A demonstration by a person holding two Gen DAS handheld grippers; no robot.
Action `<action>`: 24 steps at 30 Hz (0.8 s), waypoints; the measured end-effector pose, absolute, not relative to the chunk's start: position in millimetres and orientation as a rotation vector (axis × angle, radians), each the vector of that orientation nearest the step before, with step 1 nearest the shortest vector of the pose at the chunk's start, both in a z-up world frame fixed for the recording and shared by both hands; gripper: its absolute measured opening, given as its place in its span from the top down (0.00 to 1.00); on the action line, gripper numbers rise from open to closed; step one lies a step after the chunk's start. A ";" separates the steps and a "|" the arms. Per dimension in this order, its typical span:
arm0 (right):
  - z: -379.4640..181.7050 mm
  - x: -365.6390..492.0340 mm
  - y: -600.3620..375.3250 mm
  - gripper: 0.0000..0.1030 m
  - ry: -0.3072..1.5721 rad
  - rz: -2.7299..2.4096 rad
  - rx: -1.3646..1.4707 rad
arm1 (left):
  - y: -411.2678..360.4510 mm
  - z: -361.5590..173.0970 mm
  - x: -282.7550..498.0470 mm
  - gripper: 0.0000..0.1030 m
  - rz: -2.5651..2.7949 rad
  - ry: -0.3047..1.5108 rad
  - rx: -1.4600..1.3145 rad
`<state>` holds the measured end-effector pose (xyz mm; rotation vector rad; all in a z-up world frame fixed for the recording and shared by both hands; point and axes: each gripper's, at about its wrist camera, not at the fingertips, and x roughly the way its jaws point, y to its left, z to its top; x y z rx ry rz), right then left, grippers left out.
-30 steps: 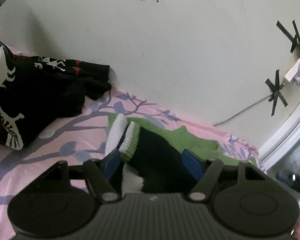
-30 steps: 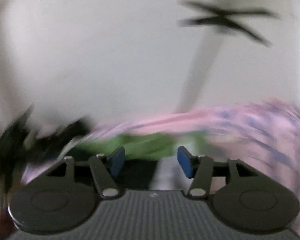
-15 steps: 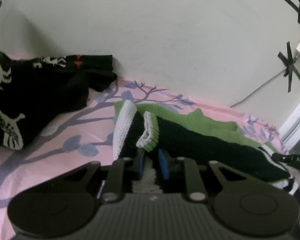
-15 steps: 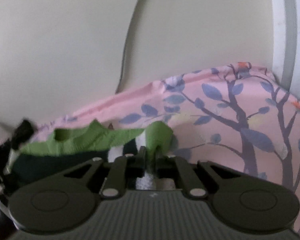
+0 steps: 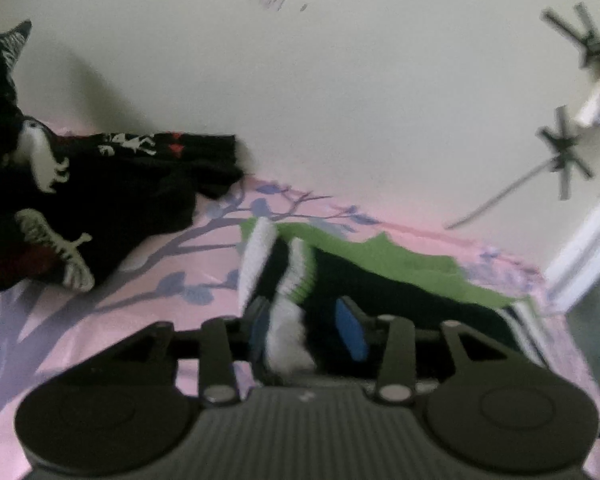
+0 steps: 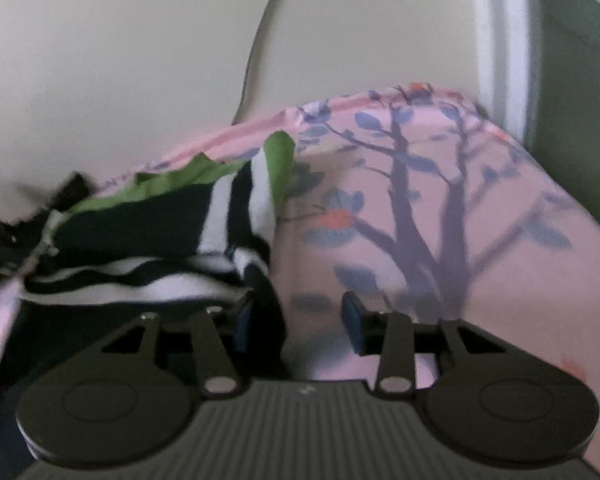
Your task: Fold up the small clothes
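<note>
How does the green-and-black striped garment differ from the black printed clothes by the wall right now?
The green-and-black garment lies stretched flat and long across the pink sheet; the black printed clothes sit heaped and bunched against the wall. The garment carries green edging and white stripes; the black clothes carry white and red prints. The left tongs and right tongs stand open at the garment's ends; nothing touches the heap. Both rest on the sheet.

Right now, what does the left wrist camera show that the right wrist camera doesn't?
Left wrist only: the dark patterned clothes piled against the wall, the garment's white cuffs, and the open left gripper.

Right wrist only: the garment's black-and-white striped end, and the open right gripper.

Both: the green and black garment lying on the pink tree-print sheet.
</note>
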<state>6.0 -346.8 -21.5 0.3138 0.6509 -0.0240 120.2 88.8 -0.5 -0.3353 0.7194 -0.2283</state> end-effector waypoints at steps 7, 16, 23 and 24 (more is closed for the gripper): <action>-9.1 -96.3 -335.3 0.64 0.579 0.102 0.318 | 105.3 18.2 -4.5 0.48 -0.369 0.737 -0.170; -48.7 -175.7 -328.5 0.61 0.653 0.162 0.355 | 116.4 1.4 -117.3 0.48 -0.440 0.910 -0.142; -51.5 -198.2 -316.9 0.97 0.609 0.243 0.376 | 102.9 -13.3 -146.7 0.93 -0.379 0.942 -0.102; -46.8 -205.3 -320.4 0.97 0.598 0.230 0.372 | 105.0 -10.1 -151.3 0.97 -0.376 0.936 -0.108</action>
